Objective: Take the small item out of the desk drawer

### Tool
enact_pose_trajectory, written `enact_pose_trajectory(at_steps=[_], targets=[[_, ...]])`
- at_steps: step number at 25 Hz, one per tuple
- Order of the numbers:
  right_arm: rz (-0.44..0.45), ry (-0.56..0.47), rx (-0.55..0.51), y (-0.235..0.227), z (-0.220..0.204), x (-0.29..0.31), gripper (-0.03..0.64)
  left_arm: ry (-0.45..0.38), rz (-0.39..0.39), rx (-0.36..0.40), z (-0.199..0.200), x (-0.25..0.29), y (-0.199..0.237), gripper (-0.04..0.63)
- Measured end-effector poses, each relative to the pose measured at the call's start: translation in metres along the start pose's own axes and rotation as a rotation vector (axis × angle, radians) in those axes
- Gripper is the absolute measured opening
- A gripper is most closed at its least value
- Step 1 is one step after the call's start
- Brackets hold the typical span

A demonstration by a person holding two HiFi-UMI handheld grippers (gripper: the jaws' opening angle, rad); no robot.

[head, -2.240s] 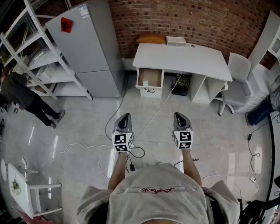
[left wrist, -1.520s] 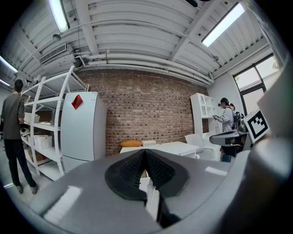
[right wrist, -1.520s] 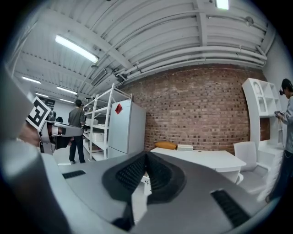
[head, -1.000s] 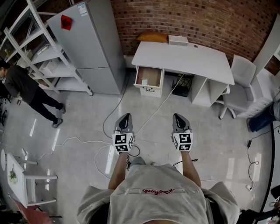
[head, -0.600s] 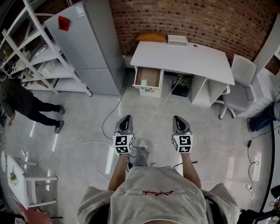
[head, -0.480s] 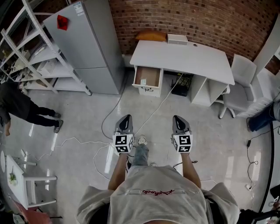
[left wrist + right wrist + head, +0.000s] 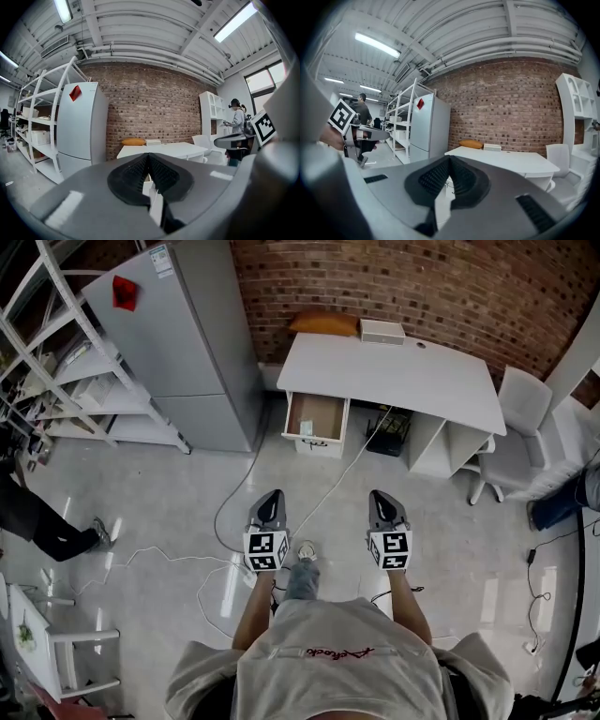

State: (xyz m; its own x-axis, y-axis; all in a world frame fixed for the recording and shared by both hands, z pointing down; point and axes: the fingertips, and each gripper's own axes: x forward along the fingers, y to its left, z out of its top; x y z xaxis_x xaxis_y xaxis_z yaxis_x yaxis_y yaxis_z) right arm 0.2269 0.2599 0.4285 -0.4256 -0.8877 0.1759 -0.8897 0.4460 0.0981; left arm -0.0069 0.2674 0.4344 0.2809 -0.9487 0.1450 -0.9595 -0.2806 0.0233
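Observation:
The white desk (image 7: 403, 371) stands against the brick wall, several steps ahead of me. Its left drawer (image 7: 317, 416) is pulled open, and a small pale item (image 7: 307, 428) lies near the drawer's front. My left gripper (image 7: 273, 495) and right gripper (image 7: 379, 495) are held side by side over the floor, pointing at the desk and far short of it. Both are shut with nothing in them. In the left gripper view the jaws (image 7: 148, 155) meet at the tip, with the desk (image 7: 161, 150) beyond. The right gripper (image 7: 450, 158) also shows closed pads.
A grey fridge (image 7: 178, 343) and white shelving (image 7: 66, 381) stand left of the desk, a white chair (image 7: 518, 432) to its right. Cables (image 7: 234, 512) trail across the floor between me and the drawer. An orange cushion (image 7: 323, 322) and a white box (image 7: 382, 330) lie on the desk. A person (image 7: 42, 526) walks at far left.
I have stepped a little toward the desk, one foot now forward between the grippers. The person at left has walked down and out toward the left edge. Both grippers stay shut.

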Motion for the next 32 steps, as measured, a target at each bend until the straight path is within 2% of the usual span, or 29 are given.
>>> enact_pose_trajectory(at_steps=[16, 32], targets=[[-0.012, -0.028, -0.017, -0.018, 0.052, 0.154, 0.011, -0.024, -0.020, 0.002, 0.041, 0.126, 0.092, 0.009], [-0.042, -0.054, -0.027, -0.037, 0.080, 0.278, 0.011, -0.062, -0.042, 0.014, 0.069, 0.235, 0.166, 0.009]])
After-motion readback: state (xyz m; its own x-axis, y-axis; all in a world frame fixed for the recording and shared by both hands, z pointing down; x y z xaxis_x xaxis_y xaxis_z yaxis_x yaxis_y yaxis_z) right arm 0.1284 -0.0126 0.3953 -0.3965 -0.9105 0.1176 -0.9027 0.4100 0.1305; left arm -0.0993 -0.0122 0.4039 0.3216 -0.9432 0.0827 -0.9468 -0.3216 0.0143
